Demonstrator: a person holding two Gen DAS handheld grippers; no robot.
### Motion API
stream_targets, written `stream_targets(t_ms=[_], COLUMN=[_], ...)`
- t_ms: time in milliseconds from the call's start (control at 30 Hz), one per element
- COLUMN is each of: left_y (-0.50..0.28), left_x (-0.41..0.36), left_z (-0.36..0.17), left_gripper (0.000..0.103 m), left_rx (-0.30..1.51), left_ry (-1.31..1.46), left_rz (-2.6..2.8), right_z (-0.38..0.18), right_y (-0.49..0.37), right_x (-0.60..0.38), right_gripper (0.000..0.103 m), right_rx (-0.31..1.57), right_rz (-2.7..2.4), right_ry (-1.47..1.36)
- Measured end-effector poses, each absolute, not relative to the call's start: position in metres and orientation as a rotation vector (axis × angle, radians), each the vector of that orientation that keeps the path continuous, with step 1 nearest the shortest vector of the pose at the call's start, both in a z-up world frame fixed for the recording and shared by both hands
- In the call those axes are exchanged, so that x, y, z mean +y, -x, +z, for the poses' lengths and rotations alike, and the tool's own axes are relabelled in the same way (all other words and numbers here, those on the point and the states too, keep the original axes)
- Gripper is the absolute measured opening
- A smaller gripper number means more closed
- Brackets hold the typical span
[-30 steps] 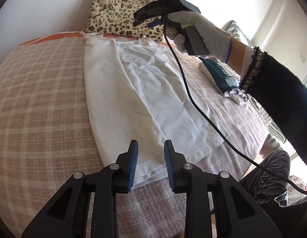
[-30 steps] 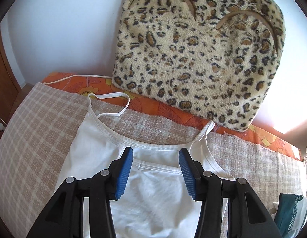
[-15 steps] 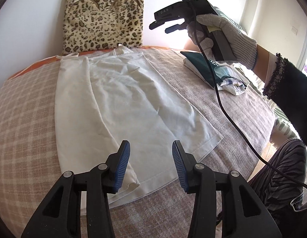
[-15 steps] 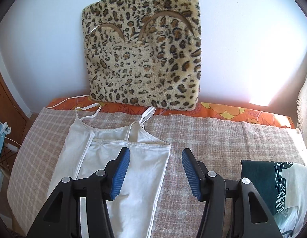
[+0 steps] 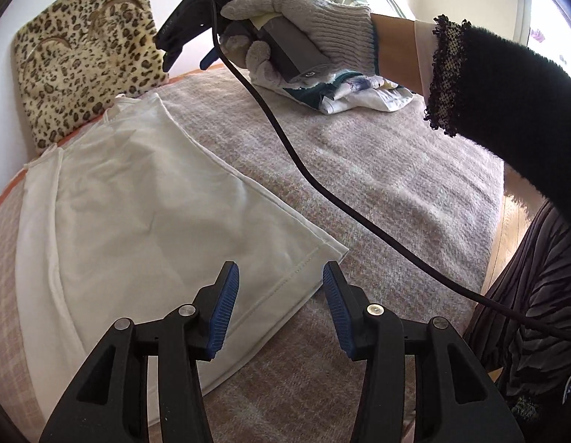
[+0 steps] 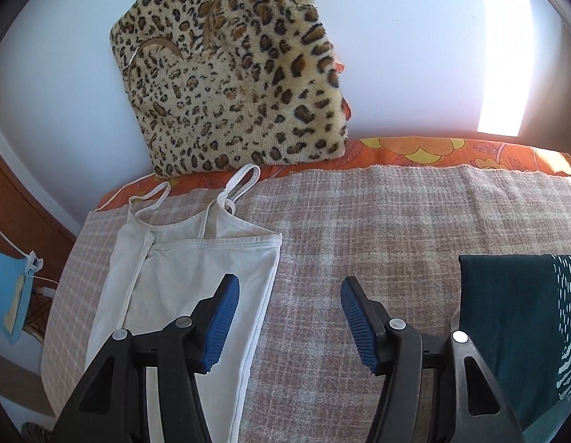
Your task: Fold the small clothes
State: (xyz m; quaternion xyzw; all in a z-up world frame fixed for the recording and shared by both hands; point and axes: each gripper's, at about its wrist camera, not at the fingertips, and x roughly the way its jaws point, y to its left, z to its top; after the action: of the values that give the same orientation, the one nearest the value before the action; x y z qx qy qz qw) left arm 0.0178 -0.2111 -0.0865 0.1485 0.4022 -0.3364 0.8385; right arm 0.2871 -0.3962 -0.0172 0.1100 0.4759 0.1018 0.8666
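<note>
A white camisole lies flat on the plaid blanket, one side folded over lengthwise, straps toward the leopard cushion. It also shows in the right wrist view. My left gripper is open and empty, just above the camisole's bottom hem corner. My right gripper is open and empty, held in the air past the camisole's right edge, over bare blanket. In the left wrist view it is held by a gloved hand above the far end of the bed.
A leopard-print cushion leans on the wall at the head. Folded dark green and white clothes lie at the right, also seen in the left wrist view. A black cable hangs across the blanket.
Both grippers have opened wider. The left has swung right toward the hem corner. The right has pulled back and shifted right, off the camisole top.
</note>
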Motion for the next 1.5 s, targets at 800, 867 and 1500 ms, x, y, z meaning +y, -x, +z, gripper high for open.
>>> stream_targets(t_ms=[800,867,1500], left_y=[-0.032,-0.031,-0.034], left_x=[-0.230,-0.229,-0.219], left_z=[-0.088,-0.087,-0.080], left_gripper=[0.009,0.009,0.006], left_rx=[0.828,0.821,0.810], left_ry=[-0.296,-0.291,-0.204], left_rz=[-0.665,-0.666,-0.648], right_z=[-0.062,-0.062,-0.062], right_y=[-0.328,-0.329,-0.341], right_x=[-0.377,-0.375,-0.360], right_gripper=[0.064,0.064,0.021], right_rx=[1.058,1.054,1.061], right_rz=[0.210,0.207,0.288], right_ry=[-0.204,-0.190,-0.268])
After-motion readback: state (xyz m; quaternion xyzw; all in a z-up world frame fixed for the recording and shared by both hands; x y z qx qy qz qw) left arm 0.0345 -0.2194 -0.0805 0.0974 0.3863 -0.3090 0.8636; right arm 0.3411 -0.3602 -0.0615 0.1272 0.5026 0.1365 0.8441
